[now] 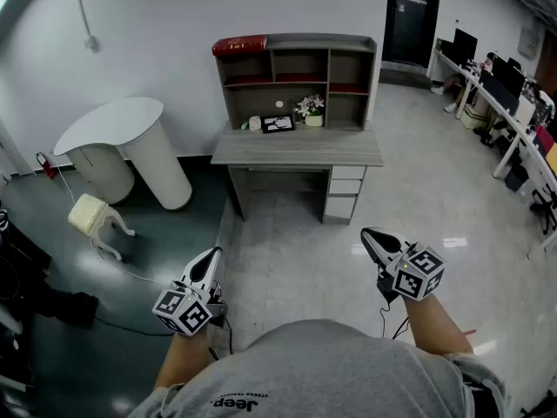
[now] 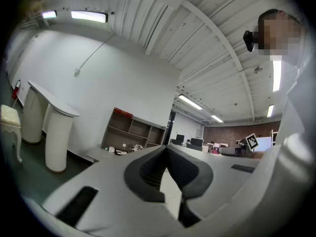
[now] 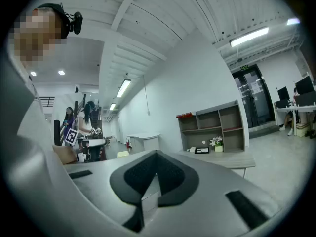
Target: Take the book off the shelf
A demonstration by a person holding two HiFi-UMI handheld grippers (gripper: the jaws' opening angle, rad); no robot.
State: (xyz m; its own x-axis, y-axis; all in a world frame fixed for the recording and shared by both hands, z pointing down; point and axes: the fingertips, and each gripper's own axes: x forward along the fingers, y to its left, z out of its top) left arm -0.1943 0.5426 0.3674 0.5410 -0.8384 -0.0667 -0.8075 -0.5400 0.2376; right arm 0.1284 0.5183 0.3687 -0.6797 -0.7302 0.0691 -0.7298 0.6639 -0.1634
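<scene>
A red book (image 1: 239, 45) lies flat on top of the grey shelf unit (image 1: 296, 78), at its left end; the unit stands on a grey desk (image 1: 298, 150) against the far wall. Both grippers are held low and near me, well short of the desk. The left gripper (image 1: 215, 252) is shut with nothing in it, and its tips meet in its own view (image 2: 165, 147). My right gripper (image 1: 367, 232) is also shut and empty (image 3: 157, 153). The book shows small and far off in the left gripper view (image 2: 123, 113) and the right gripper view (image 3: 185, 115).
On the desk stand a small flower pot (image 1: 311, 111) and a picture frame (image 1: 278, 124). A white rounded counter (image 1: 130, 146) and a cream stool (image 1: 91, 216) stand at left. Office desks with monitors (image 1: 505, 94) line the right side. Pale tiled floor lies between me and the desk.
</scene>
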